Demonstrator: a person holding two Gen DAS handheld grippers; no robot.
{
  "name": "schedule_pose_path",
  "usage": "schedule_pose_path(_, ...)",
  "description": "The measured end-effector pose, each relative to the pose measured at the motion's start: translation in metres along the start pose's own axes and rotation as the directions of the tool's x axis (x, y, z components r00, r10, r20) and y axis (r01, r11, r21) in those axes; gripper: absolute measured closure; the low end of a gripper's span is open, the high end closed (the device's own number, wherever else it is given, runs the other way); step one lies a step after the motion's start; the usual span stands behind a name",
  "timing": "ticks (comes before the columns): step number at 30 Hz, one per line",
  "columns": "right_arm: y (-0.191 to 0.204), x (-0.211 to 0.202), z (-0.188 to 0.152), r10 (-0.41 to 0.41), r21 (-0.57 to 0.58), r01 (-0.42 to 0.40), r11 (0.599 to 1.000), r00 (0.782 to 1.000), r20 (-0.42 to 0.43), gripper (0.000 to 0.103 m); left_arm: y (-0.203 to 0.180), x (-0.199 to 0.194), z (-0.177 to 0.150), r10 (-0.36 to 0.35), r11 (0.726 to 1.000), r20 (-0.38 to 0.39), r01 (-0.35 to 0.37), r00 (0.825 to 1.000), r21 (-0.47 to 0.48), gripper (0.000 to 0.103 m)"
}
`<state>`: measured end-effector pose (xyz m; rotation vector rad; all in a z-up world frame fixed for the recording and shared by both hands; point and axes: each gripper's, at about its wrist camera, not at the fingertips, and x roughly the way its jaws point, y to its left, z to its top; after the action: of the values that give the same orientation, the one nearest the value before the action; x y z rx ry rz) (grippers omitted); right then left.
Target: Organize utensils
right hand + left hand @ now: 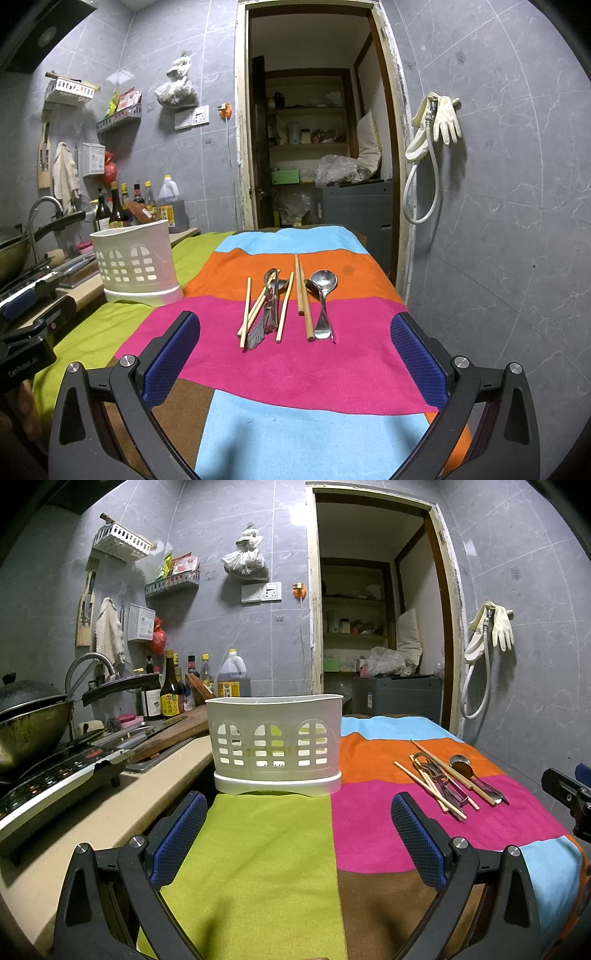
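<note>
Striped cloth [295, 369] over the worktop. White holder [275, 744] upright on the green stripe, apparently empty. Chopsticks [301, 291] and spoons [323, 291] loose on the pink and orange stripes, all left to sort. Left claw [299, 834] and right claw [295, 354] wide, gripping nothing.

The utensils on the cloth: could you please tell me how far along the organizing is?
Nothing looks done yet. The chopsticks and spoons lie loose on the colourful cloth, apart from the white holder; nothing shows through its slots. Nothing is in hand: the left gripper and right gripper are both open. All utensils remain to be moved.
</note>
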<state>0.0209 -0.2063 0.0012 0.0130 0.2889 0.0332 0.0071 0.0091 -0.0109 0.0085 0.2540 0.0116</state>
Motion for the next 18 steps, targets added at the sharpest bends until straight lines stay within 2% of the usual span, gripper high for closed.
schedule_pose_path(8,0.011,0.0,-0.001,-0.005,-0.044,0.007,0.999,0.999,0.038,0.0,0.004,0.005,0.001,0.016,1.0,0.007,-0.016,1.0,0.001,0.005)
schedule_pose_path(13,0.01,0.0,0.006,-0.023,-0.074,0.028,0.997,0.997,0.07,0.0,0.003,0.014,0.014,-0.006,1.0,-0.006,0.006,1.0,-0.012,0.005)
schedule_pose_path(18,0.001,0.008,0.017,-0.097,-0.091,0.105,0.99,0.992,0.086,0.0,-0.002,0.023,0.032,-0.038,0.999,0.002,0.038,0.999,0.0,0.005)
